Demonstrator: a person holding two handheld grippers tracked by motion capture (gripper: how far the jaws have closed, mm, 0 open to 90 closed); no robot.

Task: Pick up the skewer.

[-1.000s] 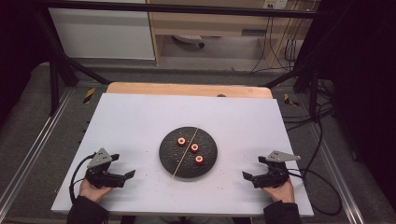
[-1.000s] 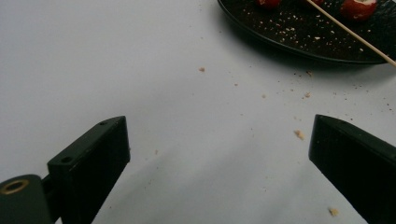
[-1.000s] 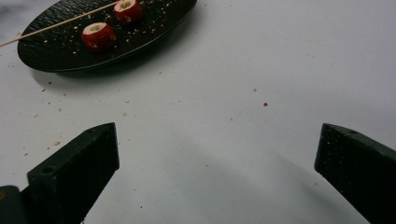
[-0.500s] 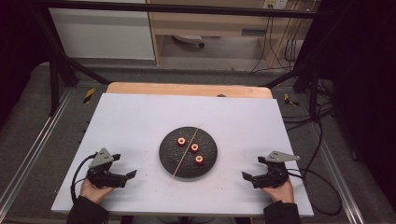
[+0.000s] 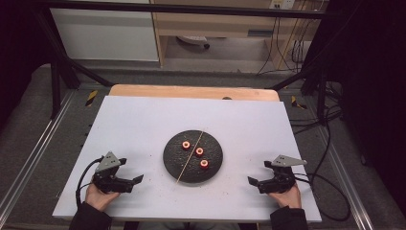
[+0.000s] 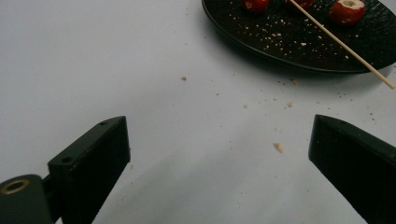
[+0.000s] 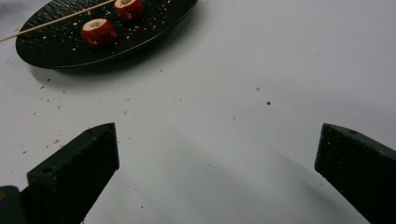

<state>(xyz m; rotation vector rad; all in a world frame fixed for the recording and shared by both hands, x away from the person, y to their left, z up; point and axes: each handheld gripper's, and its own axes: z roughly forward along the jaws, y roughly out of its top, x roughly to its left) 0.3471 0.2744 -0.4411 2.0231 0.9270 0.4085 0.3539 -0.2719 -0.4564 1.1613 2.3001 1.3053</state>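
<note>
Resting low on the white desk (image 5: 143, 120), the left claw (image 5: 128, 182) and the right claw (image 5: 257, 182) are held by hands at the near corners, each with its jaws spread wide and nothing between them. Between the two, at the middle of the desk, a round black plate (image 5: 178, 165) is seen; three small red hollowed pieces (image 5: 199, 152) lie on it, and a thin wooden skewer (image 5: 184, 169) is laid across it, its near end jutting past the rim.

Threading the pieces onto the skewer is judged to be the work in hand, and it appears not yet begun. The skewer would best be taken near its overhanging end, where the jaws can close without scraping the plate; a red piece should be pinched lightly by the other claw, since it looks soft and could be crushed. The stick should be aimed through the hollow centre.

Crumbs (image 6: 278, 147) are scattered over the desk near the plate. Beyond the desk, a wooden edge, a dark metal frame, grey floor, trailing cables and pale cabinets are seen.
</note>
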